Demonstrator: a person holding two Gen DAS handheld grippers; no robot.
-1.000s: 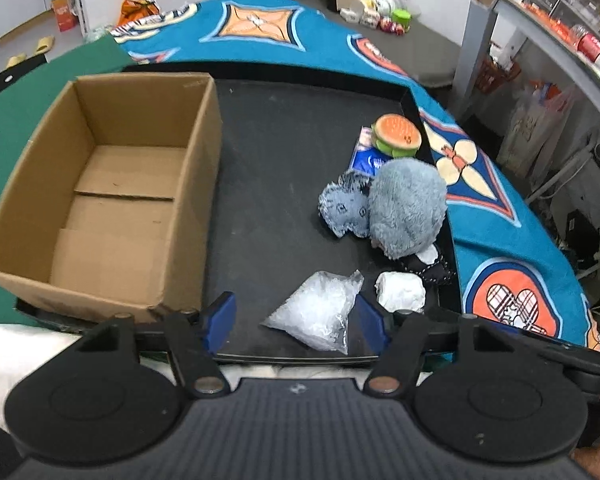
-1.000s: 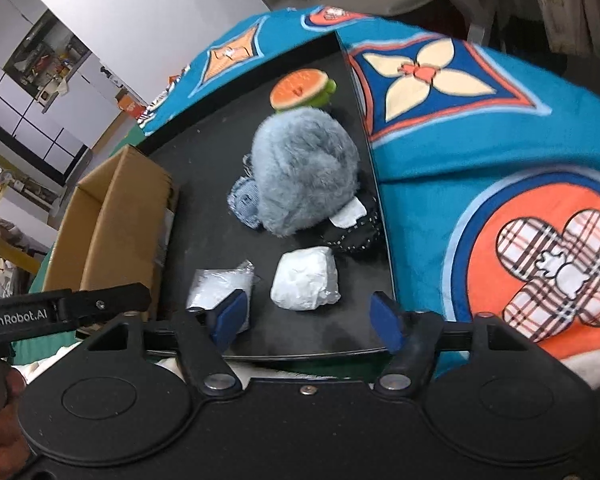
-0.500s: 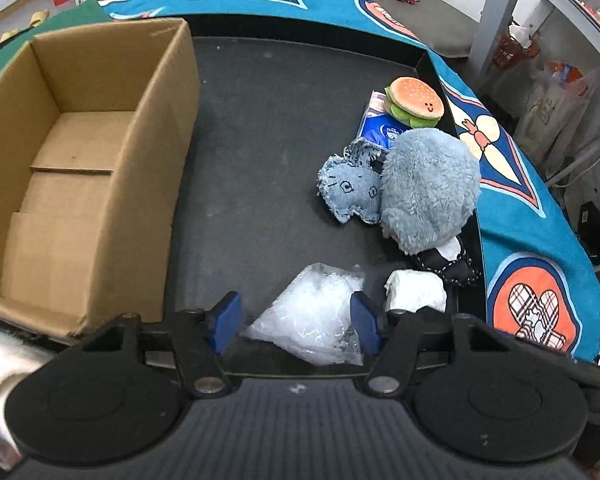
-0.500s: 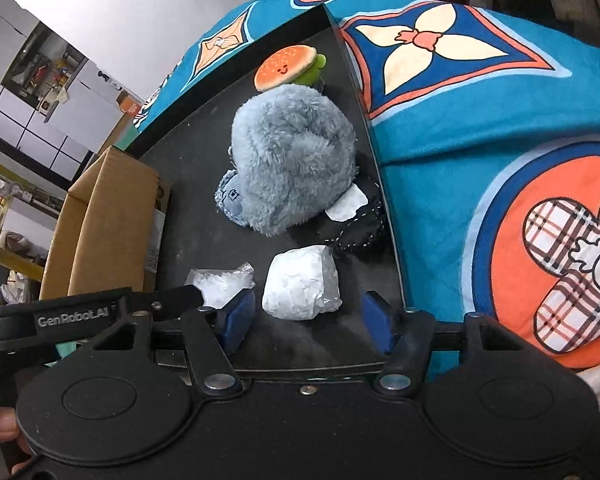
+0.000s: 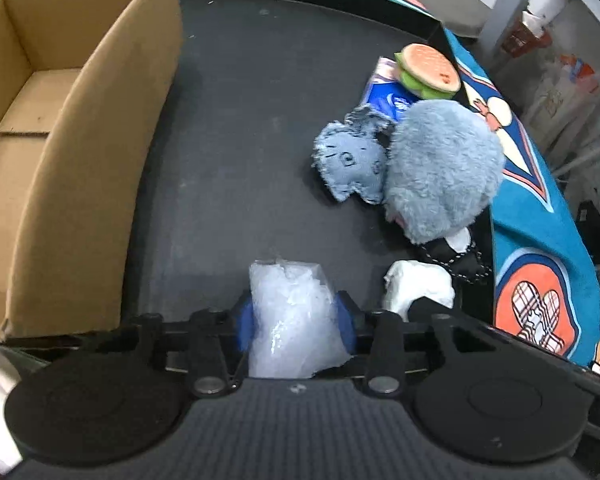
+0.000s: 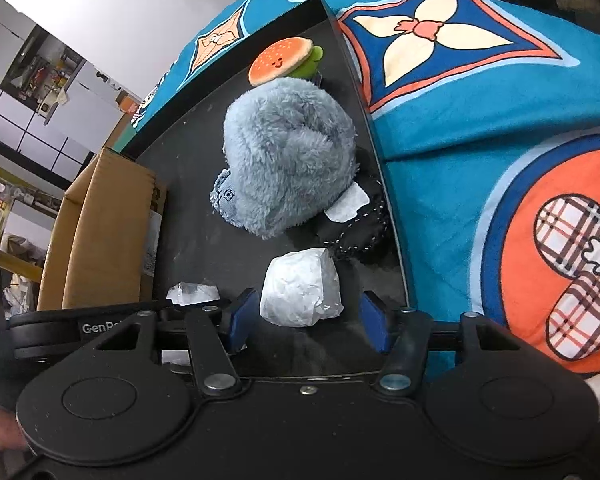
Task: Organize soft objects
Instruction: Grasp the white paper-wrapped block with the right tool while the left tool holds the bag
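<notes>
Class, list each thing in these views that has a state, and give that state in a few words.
Left claw: just closed onto the clear plastic bag.
Right claw: open, white wad between its fingers, not gripped.
Cardboard box: open, empty as far as seen.
Blue fluffy toy: lying on the black tray.

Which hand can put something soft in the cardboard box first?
Probably the left. The left gripper has just been closing around the clear plastic bag, right beside the box. The right gripper is open, its white bundle not gripped.
</notes>
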